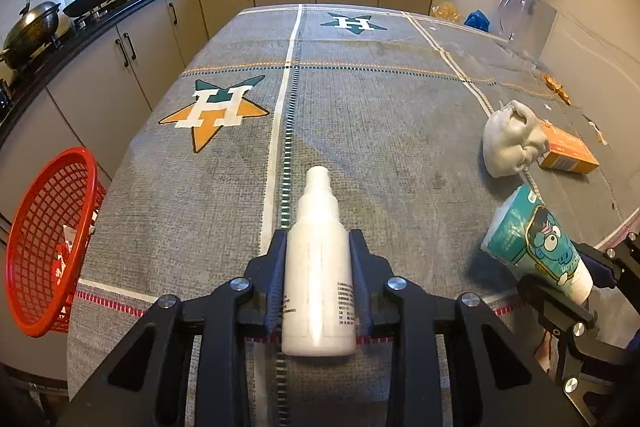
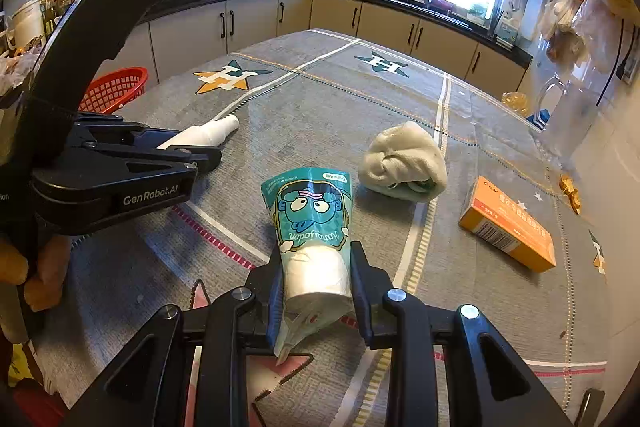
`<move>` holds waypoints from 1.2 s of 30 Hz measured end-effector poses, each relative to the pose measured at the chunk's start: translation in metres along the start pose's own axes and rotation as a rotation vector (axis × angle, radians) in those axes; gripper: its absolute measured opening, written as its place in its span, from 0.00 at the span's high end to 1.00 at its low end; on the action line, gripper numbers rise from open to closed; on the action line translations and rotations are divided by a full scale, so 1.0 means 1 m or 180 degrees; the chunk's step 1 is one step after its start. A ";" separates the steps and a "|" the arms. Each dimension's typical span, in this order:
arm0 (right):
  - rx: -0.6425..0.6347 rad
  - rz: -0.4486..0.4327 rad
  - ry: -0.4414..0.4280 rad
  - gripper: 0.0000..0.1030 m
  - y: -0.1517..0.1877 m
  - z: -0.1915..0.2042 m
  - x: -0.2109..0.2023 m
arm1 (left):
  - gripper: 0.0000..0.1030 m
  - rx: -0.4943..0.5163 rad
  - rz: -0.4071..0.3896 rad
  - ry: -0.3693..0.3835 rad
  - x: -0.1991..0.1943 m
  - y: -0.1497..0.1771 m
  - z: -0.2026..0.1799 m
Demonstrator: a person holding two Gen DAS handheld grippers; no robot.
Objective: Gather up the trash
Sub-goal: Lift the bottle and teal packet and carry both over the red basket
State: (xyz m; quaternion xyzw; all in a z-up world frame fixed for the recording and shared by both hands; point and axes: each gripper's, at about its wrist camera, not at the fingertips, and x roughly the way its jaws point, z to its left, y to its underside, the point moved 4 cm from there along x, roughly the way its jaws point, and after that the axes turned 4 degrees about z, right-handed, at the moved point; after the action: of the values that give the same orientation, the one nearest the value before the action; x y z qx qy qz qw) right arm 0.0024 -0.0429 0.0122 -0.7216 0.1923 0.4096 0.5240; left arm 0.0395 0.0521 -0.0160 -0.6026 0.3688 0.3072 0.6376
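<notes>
Kitchen counters ring a table under a grey star-printed cloth (image 1: pixel 360 115), which fills the middle of both views.

Nearest us, at the bottom centre of the left wrist view, our left gripper (image 1: pixel 319 247) is closed on a white spray bottle (image 1: pixel 319 267), gripping the body with the nozzle pointing away. That hold looks secure enough to us for carrying. At the bottom centre of the right wrist view, our right gripper (image 2: pixel 318 263) is clamped on a teal tissue roll pack (image 2: pixel 312 227), pinching the exposed white roll at its near end, so the printed wrapper stands free ahead of it.

Further out on the cloth lie a crumpled white cloth (image 2: pixel 402 163) and, just beside it, an orange box (image 2: pixel 508 225), both untouched.

At the left edge of the left wrist view, a red basket (image 1: pixel 52 243) hangs beside the table edge with some scraps already inside; we judge it the place for the trash, which is why both items are lifted together.

Only the left view shows the basket's contents. Only the right view shows the left gripper from outside, upper left, with the bottle poking beyond it.
</notes>
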 end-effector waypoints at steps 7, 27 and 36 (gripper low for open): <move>-0.0023 -0.0012 0.0023 0.69 0.000 0.001 -0.001 | 0.72 0.0009 -0.0034 -0.0006 -0.002 0.001 0.001; -0.0107 -0.0056 0.0089 0.69 -0.005 0.010 -0.010 | 0.72 -0.0051 -0.0316 0.0035 -0.040 0.005 0.012; -0.0205 -0.0097 0.0111 0.69 -0.015 0.023 -0.015 | 0.72 -0.0133 -0.0394 0.0036 -0.051 0.009 0.028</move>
State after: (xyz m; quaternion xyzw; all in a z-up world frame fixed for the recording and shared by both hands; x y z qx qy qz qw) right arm -0.0048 -0.0189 0.0307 -0.7479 0.1770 0.3949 0.5033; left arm 0.0073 0.0836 0.0225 -0.6392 0.3280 0.2714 0.6405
